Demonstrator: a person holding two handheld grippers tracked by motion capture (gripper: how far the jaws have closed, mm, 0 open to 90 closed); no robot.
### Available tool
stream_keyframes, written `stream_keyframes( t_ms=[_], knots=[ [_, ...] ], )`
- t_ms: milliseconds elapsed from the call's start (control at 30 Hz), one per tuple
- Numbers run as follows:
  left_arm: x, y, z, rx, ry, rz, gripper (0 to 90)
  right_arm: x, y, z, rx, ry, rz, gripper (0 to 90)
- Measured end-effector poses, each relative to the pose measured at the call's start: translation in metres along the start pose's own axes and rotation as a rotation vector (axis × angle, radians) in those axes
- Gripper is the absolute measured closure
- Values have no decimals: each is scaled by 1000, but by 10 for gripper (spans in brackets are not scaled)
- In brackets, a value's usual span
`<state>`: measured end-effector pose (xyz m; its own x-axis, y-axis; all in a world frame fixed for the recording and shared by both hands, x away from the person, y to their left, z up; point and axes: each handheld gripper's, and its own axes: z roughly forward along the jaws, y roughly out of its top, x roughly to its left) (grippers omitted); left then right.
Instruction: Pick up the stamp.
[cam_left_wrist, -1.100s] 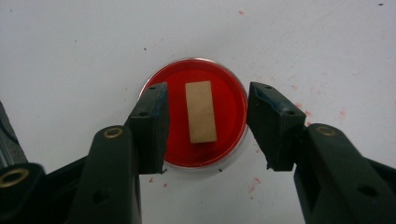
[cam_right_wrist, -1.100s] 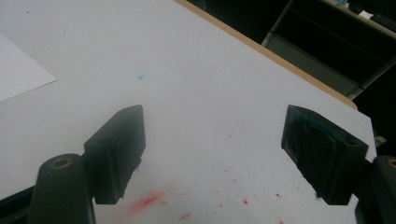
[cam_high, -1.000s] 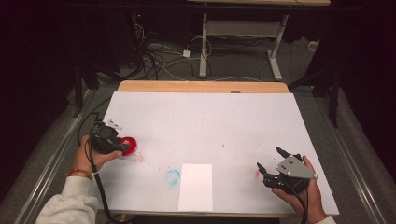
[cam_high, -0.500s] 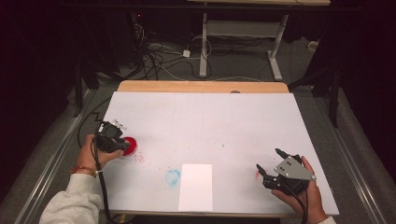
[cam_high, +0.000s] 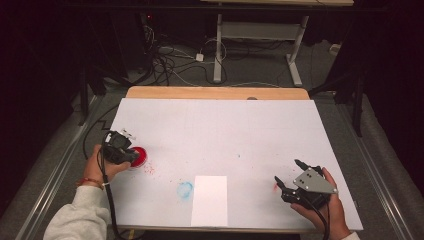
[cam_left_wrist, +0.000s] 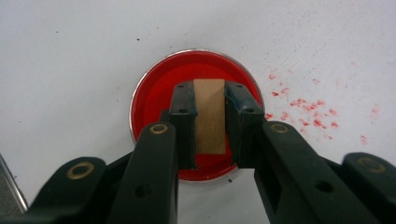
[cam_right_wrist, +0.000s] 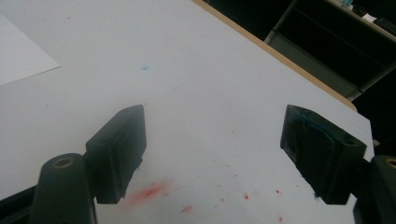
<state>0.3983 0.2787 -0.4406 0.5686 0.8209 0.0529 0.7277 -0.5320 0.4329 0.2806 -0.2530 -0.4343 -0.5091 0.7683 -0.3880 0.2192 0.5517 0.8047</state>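
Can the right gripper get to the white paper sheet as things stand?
Probably yes: the right gripper stands open, and only bare table lies between it and the white paper sheet.

The rectangular table (cam_high: 215, 130) has a white top surface with a light wooden edge strip along its far side. A shallow round dish of red paint (cam_high: 137, 157) sits near the left edge, with red speckles on the surface just beside it. A white rectangular paper sheet (cam_high: 209, 200) lies at the near edge, a pale blue smudge (cam_high: 185, 189) just to its left and a red smear (cam_right_wrist: 152, 190) toward the right side.
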Motion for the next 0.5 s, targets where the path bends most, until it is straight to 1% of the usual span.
stream_keyframes(
  t_ms=[100,233,267,300,367,400,433,467,500],
  knots=[
    [0,-1,0,-4,1,6,735,0,0,0,0,2,-3,226],
    [1,-1,-1,-15,-6,-1,737,0,1,-1,-4,-5,-5,226],
    [1,-1,-3,-9,11,6,737,0,1,-1,-4,-5,-5,226],
    [1,-1,-5,-15,18,4,737,-1,1,-1,-3,-5,-3,226],
    [3,-1,-17,-74,21,-11,737,-1,1,-1,-4,-7,-2,226],
    [3,-1,-24,-91,25,-9,737,-2,1,-2,-8,-10,-3,227],
    [3,-2,-35,-130,36,-19,737,-2,1,-2,-7,-12,-2,228],
    [3,-2,-35,-130,36,-19,737,-2,1,-2,-4,-11,1,230],
    [3,-2,-41,-138,37,-14,737,-2,1,-2,-2,-10,1,230]
  ],
)
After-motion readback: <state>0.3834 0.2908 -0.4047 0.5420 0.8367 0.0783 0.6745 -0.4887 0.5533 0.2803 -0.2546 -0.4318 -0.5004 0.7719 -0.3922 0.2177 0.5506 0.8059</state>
